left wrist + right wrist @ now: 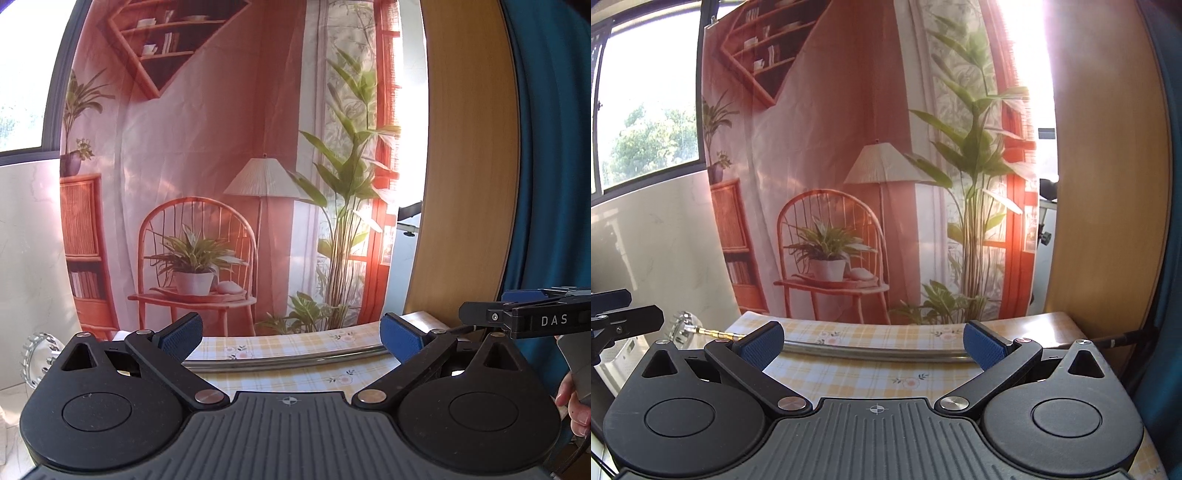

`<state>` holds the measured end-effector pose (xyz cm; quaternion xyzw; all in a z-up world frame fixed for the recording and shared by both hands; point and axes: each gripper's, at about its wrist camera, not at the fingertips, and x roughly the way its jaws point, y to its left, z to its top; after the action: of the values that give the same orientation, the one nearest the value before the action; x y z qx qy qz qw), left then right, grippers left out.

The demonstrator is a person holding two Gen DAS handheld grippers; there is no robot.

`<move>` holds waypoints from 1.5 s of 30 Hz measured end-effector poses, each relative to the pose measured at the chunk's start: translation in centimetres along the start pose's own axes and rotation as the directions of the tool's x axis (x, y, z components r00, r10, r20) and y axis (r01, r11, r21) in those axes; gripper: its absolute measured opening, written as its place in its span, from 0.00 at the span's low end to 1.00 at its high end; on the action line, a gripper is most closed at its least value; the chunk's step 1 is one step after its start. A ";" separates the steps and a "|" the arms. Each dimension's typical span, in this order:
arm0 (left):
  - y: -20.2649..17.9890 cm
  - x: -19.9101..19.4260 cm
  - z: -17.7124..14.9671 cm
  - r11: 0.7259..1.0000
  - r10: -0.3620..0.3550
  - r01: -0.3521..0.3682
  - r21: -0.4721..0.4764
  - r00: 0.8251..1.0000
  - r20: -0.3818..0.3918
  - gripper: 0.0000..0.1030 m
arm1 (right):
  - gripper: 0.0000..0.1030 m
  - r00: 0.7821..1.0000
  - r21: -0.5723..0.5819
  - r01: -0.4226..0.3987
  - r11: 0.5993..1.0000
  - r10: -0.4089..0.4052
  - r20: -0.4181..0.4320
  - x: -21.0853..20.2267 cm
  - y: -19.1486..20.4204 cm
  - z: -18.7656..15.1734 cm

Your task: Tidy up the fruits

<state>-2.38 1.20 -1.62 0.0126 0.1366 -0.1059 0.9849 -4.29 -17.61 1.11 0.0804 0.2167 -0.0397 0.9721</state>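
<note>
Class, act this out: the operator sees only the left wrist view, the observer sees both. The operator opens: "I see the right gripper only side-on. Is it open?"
Observer: Yes. The right gripper is open, with nothing between its blue pads.
Operator: And the clear glass thing at my left edge?
Observer: I cannot name it, but a brass-coloured stem runs from it toward the tablecloth.
Operator: Any fruit there?
Observer: None shows in the right wrist view either.
</note>
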 end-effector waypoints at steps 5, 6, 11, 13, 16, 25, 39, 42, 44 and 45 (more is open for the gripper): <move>-0.1 -0.4 0.5 1.000 0.012 -0.012 -0.005 1.000 -0.012 1.00 | 1.00 1.000 -0.023 0.003 1.000 -0.002 0.016 -0.7 0.8 0.2; 0.2 -0.4 0.4 1.000 0.008 -0.009 -0.013 1.000 -0.017 1.00 | 1.00 1.000 -0.027 0.003 1.000 -0.003 0.018 -0.8 0.9 0.2; 0.3 -0.6 0.3 0.999 0.035 -0.035 -0.008 0.999 -0.016 1.00 | 1.00 1.000 -0.034 0.010 0.999 -0.009 0.025 -1.1 1.4 0.1; 0.2 -0.6 0.4 0.999 0.048 -0.048 0.003 0.999 -0.014 1.00 | 1.00 1.000 -0.033 0.010 0.999 -0.009 0.025 -1.1 1.5 0.1; 0.2 -0.8 0.5 0.999 0.050 -0.049 0.007 0.999 -0.013 1.00 | 1.00 1.000 -0.035 0.009 0.999 -0.008 0.025 -1.1 1.6 0.1; 0.3 -0.8 0.6 0.999 0.047 -0.047 0.015 0.999 -0.015 1.00 | 1.00 1.000 -0.014 0.020 1.000 -0.020 0.017 -1.0 1.5 -0.1; 0.3 -0.9 0.6 0.999 0.047 -0.046 0.021 0.999 -0.024 1.00 | 1.00 1.000 -0.009 0.018 1.000 -0.018 0.015 -0.9 1.4 -0.1; 0.3 -0.9 0.6 0.999 0.047 -0.047 0.021 0.999 -0.022 1.00 | 1.00 1.000 -0.008 0.019 1.000 -0.019 0.014 -0.9 1.4 -0.2; 0.3 -0.9 0.6 0.999 0.048 -0.047 0.020 0.999 -0.021 1.00 | 1.00 1.000 -0.008 0.018 1.000 -0.017 0.014 -0.9 1.4 -0.2; 0.3 -0.8 0.7 0.999 0.049 -0.049 0.020 0.999 -0.022 1.00 | 1.00 1.000 -0.008 0.017 1.000 -0.017 0.013 -0.9 1.4 -0.2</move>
<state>-2.94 1.61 -0.76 0.0268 0.1461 -0.0830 0.9854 -5.06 -16.18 1.55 0.0744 0.2111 -0.0477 0.9735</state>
